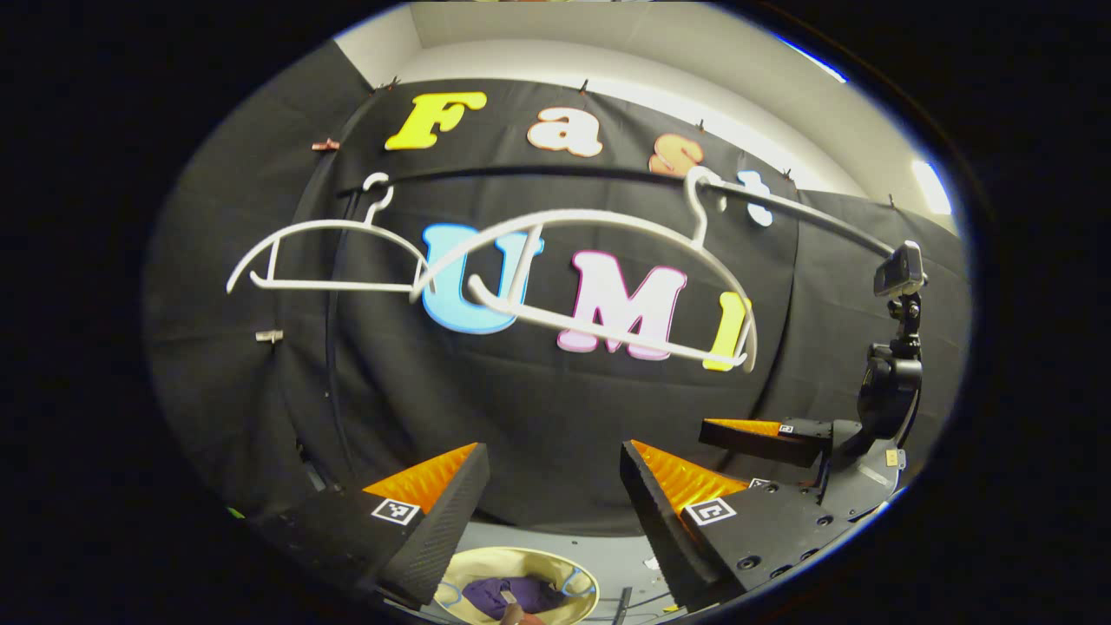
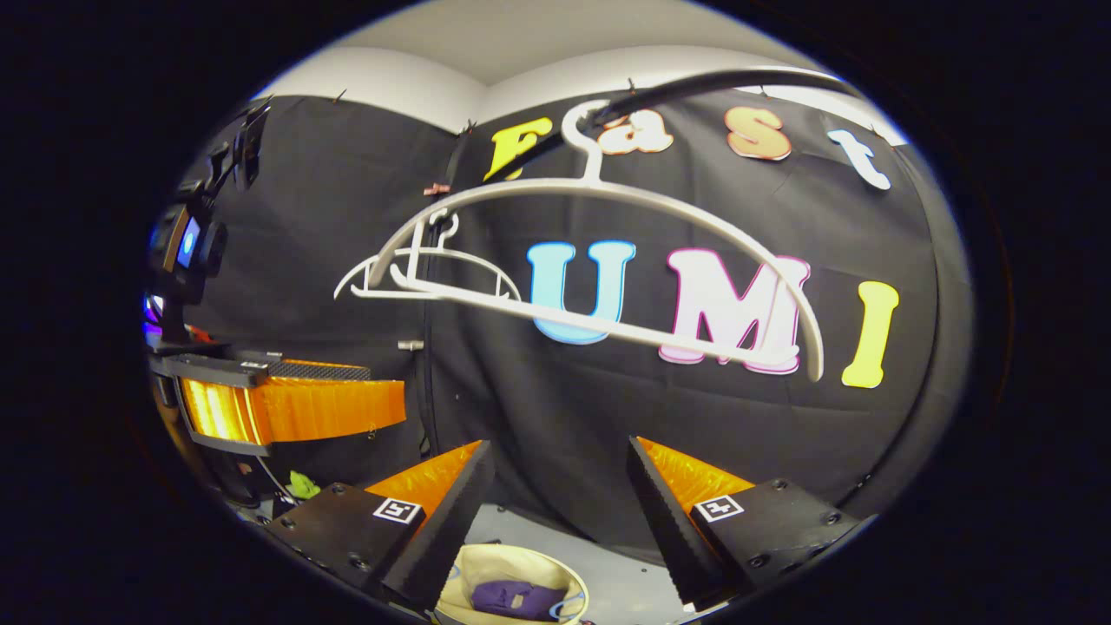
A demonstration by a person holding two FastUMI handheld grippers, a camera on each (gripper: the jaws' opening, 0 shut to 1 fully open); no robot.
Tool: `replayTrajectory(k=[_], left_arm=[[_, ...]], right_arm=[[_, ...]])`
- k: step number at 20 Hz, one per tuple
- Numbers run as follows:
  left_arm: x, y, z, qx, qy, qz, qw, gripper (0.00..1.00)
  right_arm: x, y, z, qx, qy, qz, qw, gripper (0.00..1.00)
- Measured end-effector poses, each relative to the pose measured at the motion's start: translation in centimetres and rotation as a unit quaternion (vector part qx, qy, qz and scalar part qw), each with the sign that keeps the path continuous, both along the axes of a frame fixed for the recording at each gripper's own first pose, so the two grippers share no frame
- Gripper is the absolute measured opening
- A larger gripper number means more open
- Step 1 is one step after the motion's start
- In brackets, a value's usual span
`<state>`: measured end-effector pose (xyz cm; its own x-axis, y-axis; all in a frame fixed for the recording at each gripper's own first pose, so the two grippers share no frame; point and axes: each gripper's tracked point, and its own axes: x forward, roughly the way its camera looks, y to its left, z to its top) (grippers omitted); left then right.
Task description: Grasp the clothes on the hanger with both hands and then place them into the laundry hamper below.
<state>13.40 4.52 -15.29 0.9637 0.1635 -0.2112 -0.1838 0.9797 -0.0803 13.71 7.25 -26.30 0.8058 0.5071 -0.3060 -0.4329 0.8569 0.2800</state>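
clothes in the hamper, hangers bare

two white hangers [image 1: 599, 269] hang bare on the rail [image 1: 781, 204]. below, the laundry hamper [image 2: 486, 564] holds the purple clothes [image 2: 512, 597]. left tongs [image 1: 551, 486] and right tongs [image 2: 555, 486] both gape, released, gripping nothing.

Left gripper view: rides left gripper [image 1: 551, 486], faces booth wall head-on, tilted slightly up, hangers [image 1: 599, 278] near at mid-height, hamper [image 1: 568, 569] well below at bottom edge. Right gripper [image 1: 764, 434] at its right margin.
Right gripper view: rides right gripper [image 2: 555, 490], same heading. Left gripper [image 2: 286, 408] at its left margin.
Shared: wall, rail [image 2: 694, 82], hangers [image 2: 599, 260], hamper [image 2: 486, 564].
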Motion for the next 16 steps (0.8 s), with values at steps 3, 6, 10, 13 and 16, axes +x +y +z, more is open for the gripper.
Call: replayTrajectory(k=[3,6,10,13,16], left_arm=[[-0.4,-0.3,3.5,0.023,-0.037,-0.001,0.999,0.95],[-0.2,-0.3,5.2,0.025,-0.065,0.000,0.998,0.95],[-0.1,-0.5,5.4,0.030,-0.068,0.000,0.997,0.95],[0.2,-0.7,5.4,0.029,-0.066,-0.003,0.997,0.97],[0.3,-0.7,5.4,0.029,-0.065,-0.006,0.997,0.95]], right_arm=[[1.1,-1.5,3.5,0.018,-0.041,-0.034,0.998,0.98],[1.4,-2.1,4.9,0.017,-0.065,-0.043,0.997,0.98],[1.2,-2.2,4.8,0.018,-0.061,-0.042,0.997,0.98],[1.4,-2.4,4.8,0.019,-0.061,-0.045,0.997,0.98],[1.5,-2.7,4.6,0.016,-0.061,-0.047,0.997,0.98]])
